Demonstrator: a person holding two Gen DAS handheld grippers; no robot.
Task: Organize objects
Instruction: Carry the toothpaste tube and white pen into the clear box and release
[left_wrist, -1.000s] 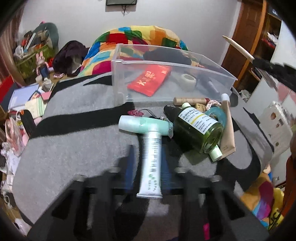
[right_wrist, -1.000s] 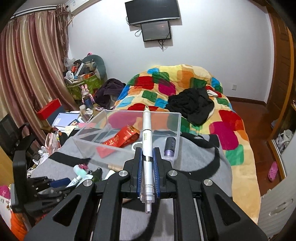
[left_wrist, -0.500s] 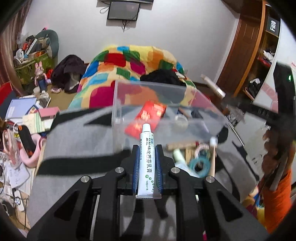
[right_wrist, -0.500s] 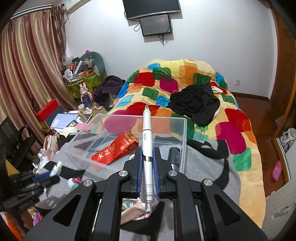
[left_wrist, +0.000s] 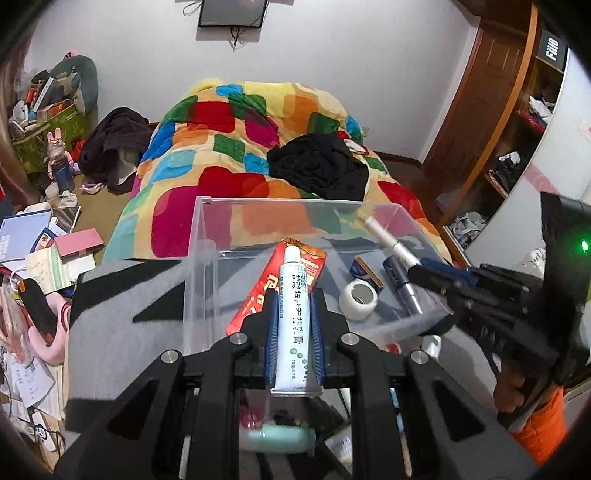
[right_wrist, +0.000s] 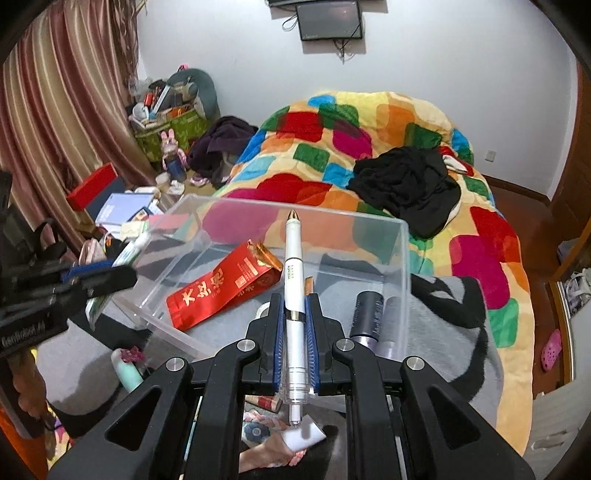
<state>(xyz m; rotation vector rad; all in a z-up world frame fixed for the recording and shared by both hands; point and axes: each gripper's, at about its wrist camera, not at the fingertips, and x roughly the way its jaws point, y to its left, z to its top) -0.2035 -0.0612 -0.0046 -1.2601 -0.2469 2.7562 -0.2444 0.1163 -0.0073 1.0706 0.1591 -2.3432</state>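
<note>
Two loads arrive at once over the clear bin (left_wrist: 201, 236) on a grey blanket (left_wrist: 122, 325). The left gripper (left_wrist: 293, 314) is clamped on a white ointment tube (left_wrist: 293, 314), cap forward, just above the bin's near wall; the right gripper (right_wrist: 295, 332) is closed on a white pen (right_wrist: 293, 280) whose gold tip points out over the bin's floor. Neither item has been let go.

Part of the sorting looks done — already lying in the bin are a red packet (right_wrist: 218, 290), a tape roll (left_wrist: 358, 297), a dark tube (right_wrist: 364, 314) with a silvery one beside it, and a small flat dark item too unclear to name.

Work is left outside the bin: a mint-green piece (left_wrist: 277, 437) lies on the blanket below the left gripper, and a patterned tube (right_wrist: 266, 454) and other small items, partly hidden by the grippers, sit near the front wall. By this view the job is roughly midway — two drops pending, several pickups to follow.
</note>
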